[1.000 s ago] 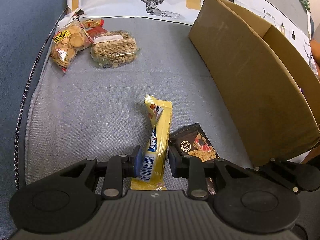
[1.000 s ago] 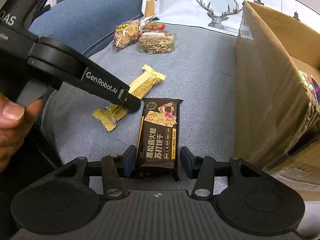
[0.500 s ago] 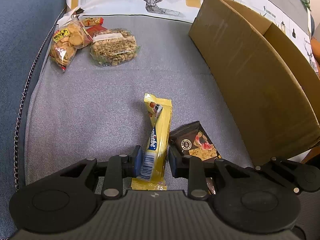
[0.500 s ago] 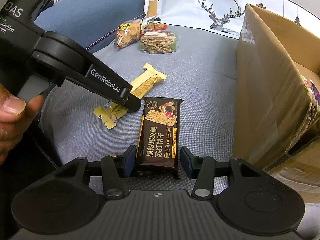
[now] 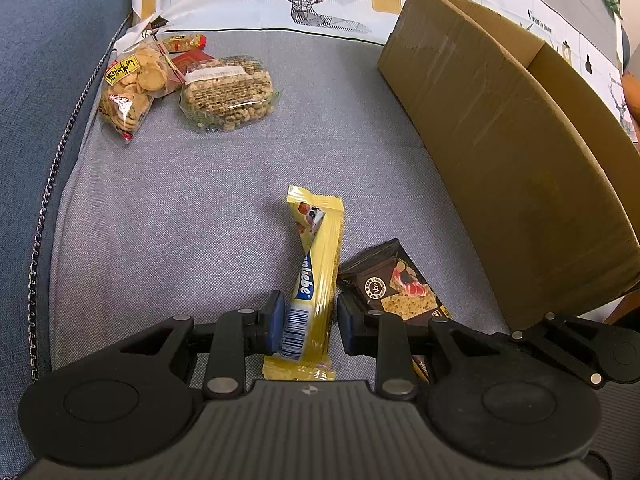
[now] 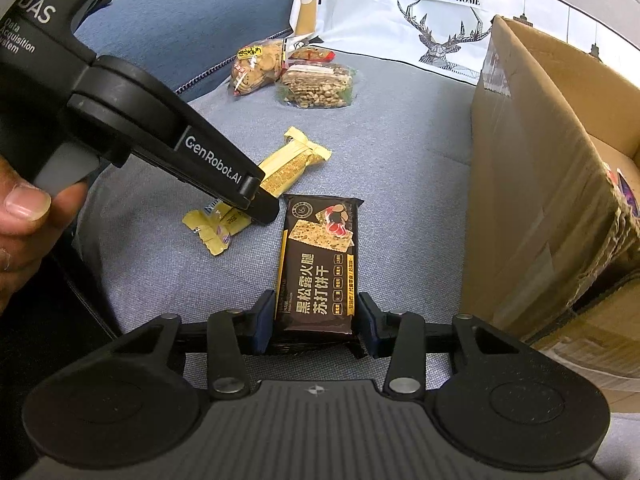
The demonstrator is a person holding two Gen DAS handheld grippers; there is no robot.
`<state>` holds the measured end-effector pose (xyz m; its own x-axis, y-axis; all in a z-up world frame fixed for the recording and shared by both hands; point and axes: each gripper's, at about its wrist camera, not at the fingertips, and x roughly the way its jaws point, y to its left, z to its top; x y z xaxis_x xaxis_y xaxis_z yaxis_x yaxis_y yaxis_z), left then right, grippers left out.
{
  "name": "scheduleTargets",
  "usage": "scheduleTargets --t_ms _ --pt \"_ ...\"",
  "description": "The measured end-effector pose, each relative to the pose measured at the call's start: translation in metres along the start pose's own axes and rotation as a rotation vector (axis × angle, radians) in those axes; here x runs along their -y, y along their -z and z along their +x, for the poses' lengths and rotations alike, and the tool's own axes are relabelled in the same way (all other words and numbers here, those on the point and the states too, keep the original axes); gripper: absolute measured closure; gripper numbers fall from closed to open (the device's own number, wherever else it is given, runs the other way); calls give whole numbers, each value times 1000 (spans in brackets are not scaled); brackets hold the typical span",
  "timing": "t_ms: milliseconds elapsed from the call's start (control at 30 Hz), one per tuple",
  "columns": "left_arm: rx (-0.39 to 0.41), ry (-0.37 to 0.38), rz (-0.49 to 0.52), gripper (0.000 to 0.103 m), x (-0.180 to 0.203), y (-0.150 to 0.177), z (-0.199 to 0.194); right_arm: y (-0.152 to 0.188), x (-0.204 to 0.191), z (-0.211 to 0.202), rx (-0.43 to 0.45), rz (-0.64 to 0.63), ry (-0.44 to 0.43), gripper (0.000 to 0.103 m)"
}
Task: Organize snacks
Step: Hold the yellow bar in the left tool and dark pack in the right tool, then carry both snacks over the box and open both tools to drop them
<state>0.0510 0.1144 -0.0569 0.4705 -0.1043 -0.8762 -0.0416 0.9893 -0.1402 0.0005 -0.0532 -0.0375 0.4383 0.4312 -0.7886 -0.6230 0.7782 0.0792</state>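
The yellow bar's (image 5: 316, 280) near end lay hidden under the left gripper's (image 5: 310, 324) body. The dark pack's (image 6: 316, 272) near end was tucked between the right gripper's (image 6: 314, 320) closing pads. The box (image 6: 532, 184) ran off-frame right of them.

yellow bar (image 5: 316, 264): 1 | dark cracker pack (image 6: 318, 268): 1 | clear snack bags (image 5: 226, 92): 2 (plus small red packets (image 5: 186, 42)) | cardboard box (image 5: 508, 152): 1

Black cracker pack (image 6: 316, 272) — between closing jaws
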Motion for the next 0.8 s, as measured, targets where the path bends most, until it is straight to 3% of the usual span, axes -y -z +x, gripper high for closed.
scheduleTargets --t_ms 200,467,633,800 --pt "-5 -3 7 72 1 0 1 0 0 -1 2 2 5 61" --pt "4 -13 -2 81 0 0 -1 -4 3 -7 32 36 25 61" --pt "93 4 -62 81 -8 0 -17 -9 6 -15 76 52 29 62" --pt "231 26 -138 81 -20 3 -43 -16 4 -30 150 47 24 62"
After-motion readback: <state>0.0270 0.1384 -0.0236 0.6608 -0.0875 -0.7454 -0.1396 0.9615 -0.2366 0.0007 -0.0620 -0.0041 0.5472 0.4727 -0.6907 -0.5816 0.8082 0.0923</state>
